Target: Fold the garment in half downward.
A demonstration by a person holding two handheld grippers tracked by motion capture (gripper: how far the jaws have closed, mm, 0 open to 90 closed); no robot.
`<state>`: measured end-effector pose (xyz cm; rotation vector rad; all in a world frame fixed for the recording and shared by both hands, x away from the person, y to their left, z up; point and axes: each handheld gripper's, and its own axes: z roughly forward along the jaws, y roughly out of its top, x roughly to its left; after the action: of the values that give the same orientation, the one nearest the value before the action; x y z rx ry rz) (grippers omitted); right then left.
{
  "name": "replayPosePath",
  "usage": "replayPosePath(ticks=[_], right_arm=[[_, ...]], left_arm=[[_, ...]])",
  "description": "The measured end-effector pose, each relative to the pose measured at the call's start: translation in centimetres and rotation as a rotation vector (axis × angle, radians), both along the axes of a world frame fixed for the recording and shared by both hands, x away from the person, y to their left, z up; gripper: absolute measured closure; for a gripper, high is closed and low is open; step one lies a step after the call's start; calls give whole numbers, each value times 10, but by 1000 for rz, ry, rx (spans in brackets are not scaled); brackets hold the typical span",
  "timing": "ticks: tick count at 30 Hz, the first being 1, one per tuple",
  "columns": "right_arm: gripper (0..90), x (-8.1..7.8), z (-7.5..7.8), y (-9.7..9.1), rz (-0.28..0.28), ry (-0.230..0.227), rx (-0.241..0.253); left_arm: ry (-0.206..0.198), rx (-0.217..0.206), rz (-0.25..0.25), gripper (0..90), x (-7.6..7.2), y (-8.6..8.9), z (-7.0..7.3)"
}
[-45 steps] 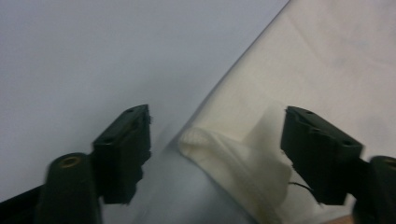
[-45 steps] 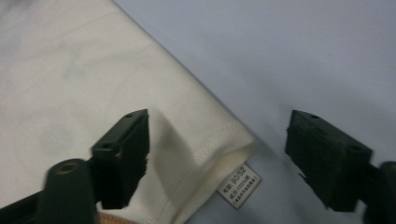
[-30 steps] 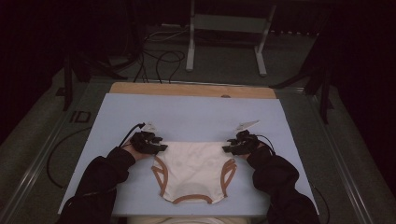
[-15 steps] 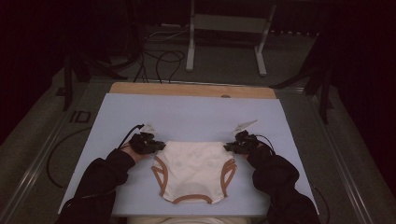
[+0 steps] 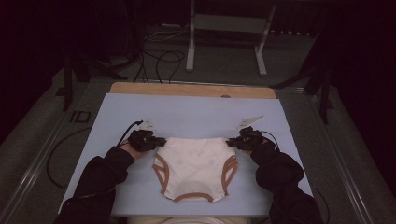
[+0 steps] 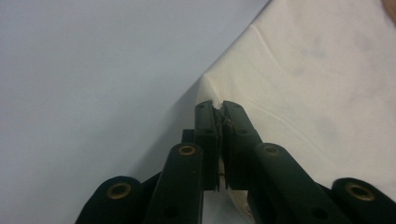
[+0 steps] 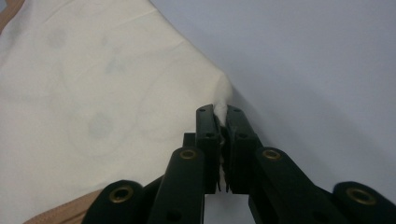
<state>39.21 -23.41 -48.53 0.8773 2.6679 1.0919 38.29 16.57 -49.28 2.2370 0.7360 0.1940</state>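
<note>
Cream cotton briefs with tan-brown leg trim [image 5: 196, 168] lie flat on the pale blue tabletop [image 5: 196, 116], waistband away from the person, crotch toward the near edge. The left gripper [image 5: 159, 141] has just closed on the left waistband corner, a small tuft of fabric pinched between its jaws; the right gripper [image 5: 232, 142] has likewise just closed on the right corner. Each bite is shallow, taken at the extreme tip of the cloth. Risk: on lifting or folding, a corner may slip free, dropping one side and skewing the garment. Uneven pull between both hands would wrinkle the waistband or drag the briefs off centre.
</note>
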Motion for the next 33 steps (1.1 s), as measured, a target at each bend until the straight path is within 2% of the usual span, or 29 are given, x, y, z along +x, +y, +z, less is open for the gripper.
replayPosePath(ticks=[8,15,25,33], right_arm=[[864,3,10,-4,-14,-26,12],[864,12,20,-6,-31,-43,23],[864,31,23,-3,-58,-52,14],[864,46,25,1,-74,-50,4]], left_arm=[[-27,3,-5,864,8,0,14],[-43,9,2,864,18,-1,26],[-59,9,25,864,32,0,34],[-60,5,49,863,43,1,35]])
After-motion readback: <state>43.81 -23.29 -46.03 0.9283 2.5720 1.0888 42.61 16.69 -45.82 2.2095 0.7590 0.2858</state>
